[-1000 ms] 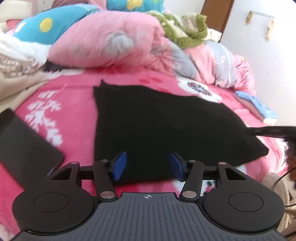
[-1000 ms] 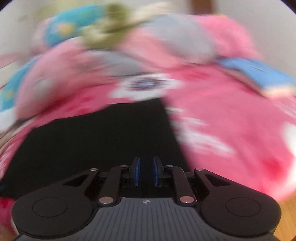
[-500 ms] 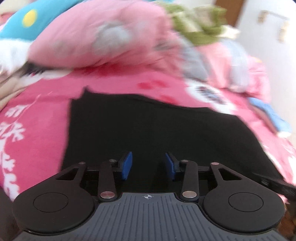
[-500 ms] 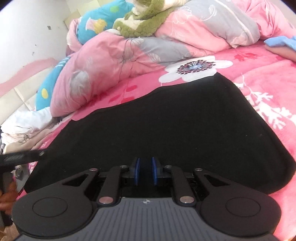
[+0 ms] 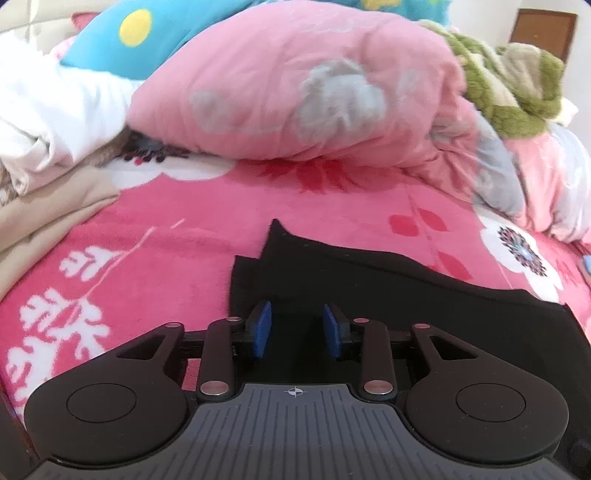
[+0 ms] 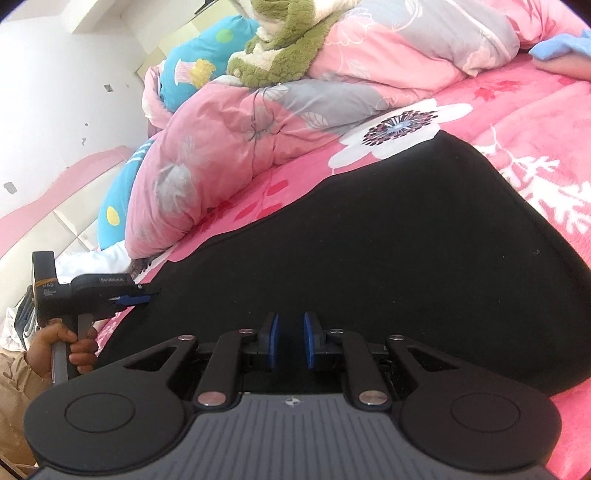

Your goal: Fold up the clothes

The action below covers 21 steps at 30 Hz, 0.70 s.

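Observation:
A black garment (image 6: 388, 236) lies spread flat on the pink floral bedspread (image 5: 155, 266). My left gripper (image 5: 295, 328) hovers at the garment's left corner (image 5: 280, 266), where two layers show. Its blue pads (image 5: 260, 328) stand partly apart with only flat cloth under the gap. In the right wrist view this left gripper (image 6: 142, 297) shows from the side, a hand on its handle, its tips at the cloth's edge. My right gripper (image 6: 290, 339) sits low at the garment's near edge. Its jaws are nearly together, and black fabric fills the narrow slit.
A bunched pink and grey duvet (image 5: 314, 85) lies behind the garment, with a green plush (image 6: 284, 48) and blue cushion (image 5: 147, 33) on top. White and beige clothes (image 5: 48, 173) are piled at the left. A blue cloth (image 6: 565, 46) lies far right.
My left gripper has slid left along the garment to its left corner, and its jaws have narrowed. My right gripper has sunk toward the cloth, jaws unchanged. The dark tablet has left the left view.

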Each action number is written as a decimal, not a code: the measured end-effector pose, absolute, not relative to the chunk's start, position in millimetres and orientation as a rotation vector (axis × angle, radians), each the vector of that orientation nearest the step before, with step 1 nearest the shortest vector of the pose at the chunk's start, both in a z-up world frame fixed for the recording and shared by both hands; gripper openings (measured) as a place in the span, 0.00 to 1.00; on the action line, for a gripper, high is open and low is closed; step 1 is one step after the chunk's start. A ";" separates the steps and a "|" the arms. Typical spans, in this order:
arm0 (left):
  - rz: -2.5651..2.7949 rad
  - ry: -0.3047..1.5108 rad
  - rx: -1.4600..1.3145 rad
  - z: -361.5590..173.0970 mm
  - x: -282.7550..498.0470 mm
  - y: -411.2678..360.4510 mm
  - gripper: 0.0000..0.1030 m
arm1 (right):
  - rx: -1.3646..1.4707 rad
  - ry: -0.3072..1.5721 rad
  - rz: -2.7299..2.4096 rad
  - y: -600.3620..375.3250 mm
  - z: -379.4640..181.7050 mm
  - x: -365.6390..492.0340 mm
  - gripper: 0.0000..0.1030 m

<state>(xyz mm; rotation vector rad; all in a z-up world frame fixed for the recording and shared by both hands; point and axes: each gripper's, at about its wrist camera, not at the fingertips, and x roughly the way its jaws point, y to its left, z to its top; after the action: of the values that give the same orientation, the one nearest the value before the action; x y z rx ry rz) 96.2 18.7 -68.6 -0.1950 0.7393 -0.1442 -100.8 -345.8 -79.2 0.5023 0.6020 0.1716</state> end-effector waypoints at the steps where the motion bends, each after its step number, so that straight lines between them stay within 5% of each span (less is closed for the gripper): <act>1: -0.146 0.737 -0.185 -67.7 94.7 17.9 0.33 | 0.465 0.600 0.167 -340.1 -73.6 -99.9 0.16; 7: -0.160 0.735 -0.204 -61.9 83.6 21.0 0.33 | 0.237 0.571 0.383 -257.9 -38.9 -65.7 0.16; 15: -0.214 0.677 -0.183 -49.0 61.4 38.9 0.36 | -0.073 0.632 0.513 -176.1 -66.1 -86.1 0.16; 21: -0.205 0.668 -0.266 -41.3 50.1 63.6 0.36 | -0.076 0.580 0.481 -155.2 -54.0 -61.5 0.16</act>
<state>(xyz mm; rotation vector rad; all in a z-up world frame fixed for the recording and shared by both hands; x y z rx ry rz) 50.1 63.6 -41.3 -0.2657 0.6681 -0.2049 -61.5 -155.2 -54.0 -0.0761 0.5803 0.4814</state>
